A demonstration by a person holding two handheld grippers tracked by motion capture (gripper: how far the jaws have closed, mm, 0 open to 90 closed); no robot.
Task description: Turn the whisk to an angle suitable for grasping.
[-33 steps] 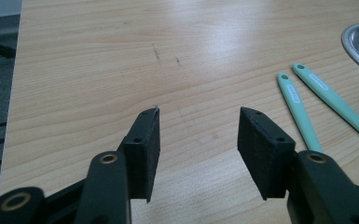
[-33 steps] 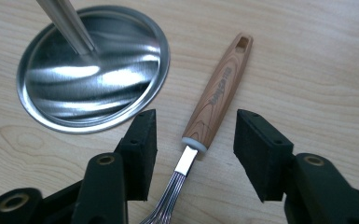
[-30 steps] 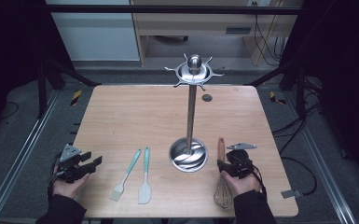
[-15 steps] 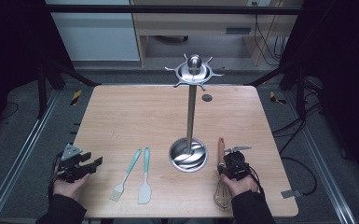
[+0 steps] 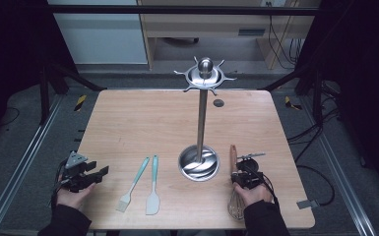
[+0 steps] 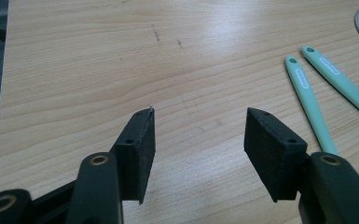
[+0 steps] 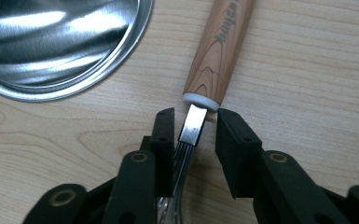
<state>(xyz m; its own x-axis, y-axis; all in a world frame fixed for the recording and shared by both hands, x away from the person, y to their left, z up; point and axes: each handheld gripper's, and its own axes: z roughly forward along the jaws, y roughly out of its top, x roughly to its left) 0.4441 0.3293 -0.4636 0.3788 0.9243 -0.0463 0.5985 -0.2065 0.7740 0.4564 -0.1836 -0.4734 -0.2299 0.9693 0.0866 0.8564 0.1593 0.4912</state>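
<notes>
Our right gripper (image 7: 193,123) sits low over the table (image 5: 142,118) near its front right corner, jaws straddling the whisk (image 7: 217,51) at the metal collar just below the wooden handle. The jaws have just been closing, with the collar between them. The left pad lies against or just beside the collar and wires; the right pad stands a little apart, so we have no firm grip yet. The whisk lies flat, handle pointing away from us, wire head (image 5: 236,206) toward the front edge beside our right hand (image 5: 252,192). Just left of the handle is the round steel base (image 7: 60,42) of the stand (image 5: 203,113), whose pole rises to a ring of hooks.

Our left gripper (image 6: 198,128) hovers at the front left edge, jaws wide apart with only bare wood between them; they have just been opening a little. To its right lie a brush (image 5: 134,183) and a spatula (image 5: 153,187), both with teal handles, side by side.
</notes>
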